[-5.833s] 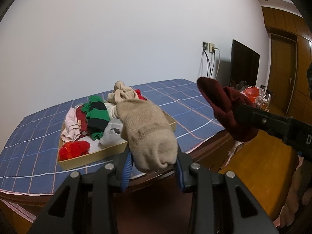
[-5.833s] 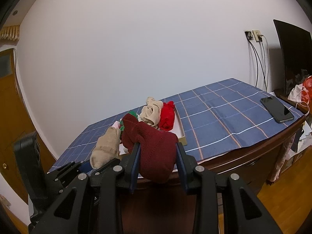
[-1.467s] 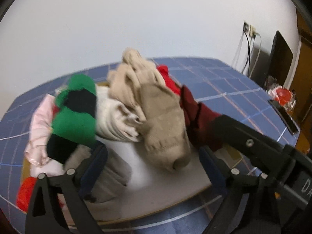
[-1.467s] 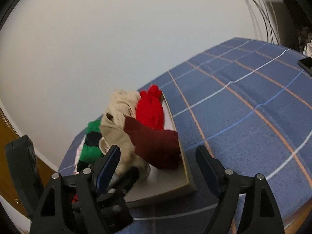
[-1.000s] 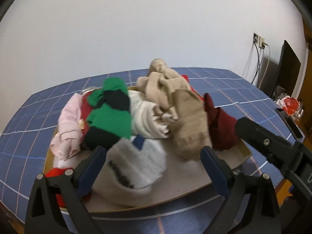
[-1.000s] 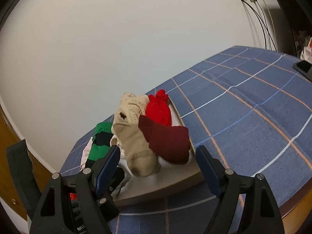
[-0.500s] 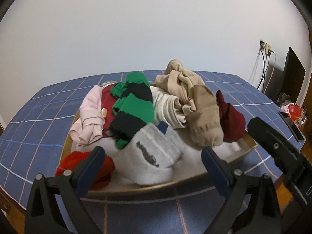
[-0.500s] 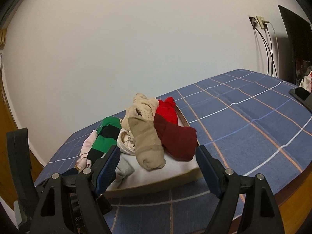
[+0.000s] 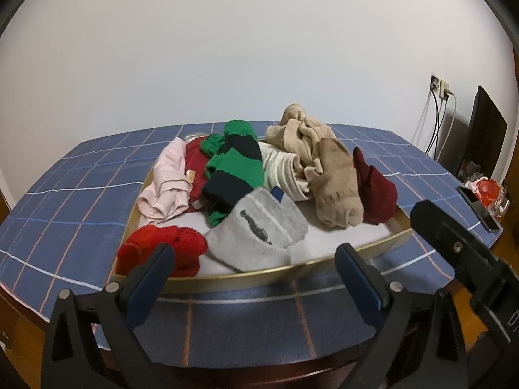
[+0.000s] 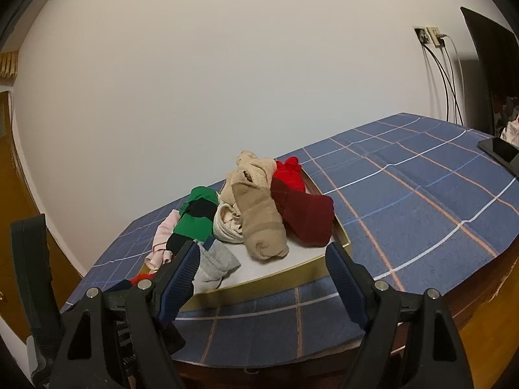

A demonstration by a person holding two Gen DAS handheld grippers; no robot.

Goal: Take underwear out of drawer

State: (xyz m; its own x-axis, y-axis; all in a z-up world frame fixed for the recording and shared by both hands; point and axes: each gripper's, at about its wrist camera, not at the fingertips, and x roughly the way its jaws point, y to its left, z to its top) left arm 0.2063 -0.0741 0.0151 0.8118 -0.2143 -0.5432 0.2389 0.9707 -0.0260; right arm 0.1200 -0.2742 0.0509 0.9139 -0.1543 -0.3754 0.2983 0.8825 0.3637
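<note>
A shallow gold-rimmed drawer tray (image 9: pixel 373 249) (image 10: pixel 292 272) lies on the blue checked tablecloth, heaped with small garments. In it are a beige piece (image 9: pixel 337 188) (image 10: pixel 259 223), a dark red piece (image 9: pixel 376 191) (image 10: pixel 308 214), a green and black striped piece (image 9: pixel 236 168) (image 10: pixel 194 220), a grey piece (image 9: pixel 256 230) (image 10: pixel 214 264), a pink piece (image 9: pixel 165 181) and bright red pieces (image 9: pixel 162 249) (image 10: pixel 288 171). My left gripper (image 9: pixel 253 265) stands open and empty just short of the tray's near rim. My right gripper (image 10: pixel 262 262) is open and empty too, back from the rim.
The table's wooden edge (image 9: pixel 227 369) runs close under both grippers. A dark phone (image 10: pixel 499 155) (image 9: pixel 480 207) lies near the table's right end. Wall sockets with cables (image 10: pixel 434 42) and a black screen (image 9: pixel 486 142) stand at the right. The right gripper's arm (image 9: pixel 460 259) crosses the left wrist view.
Both grippers have drawn back from the tray, open and empty; the pile looks smaller and farther off. The beige and dark red pieces lie where they were a second ago.
</note>
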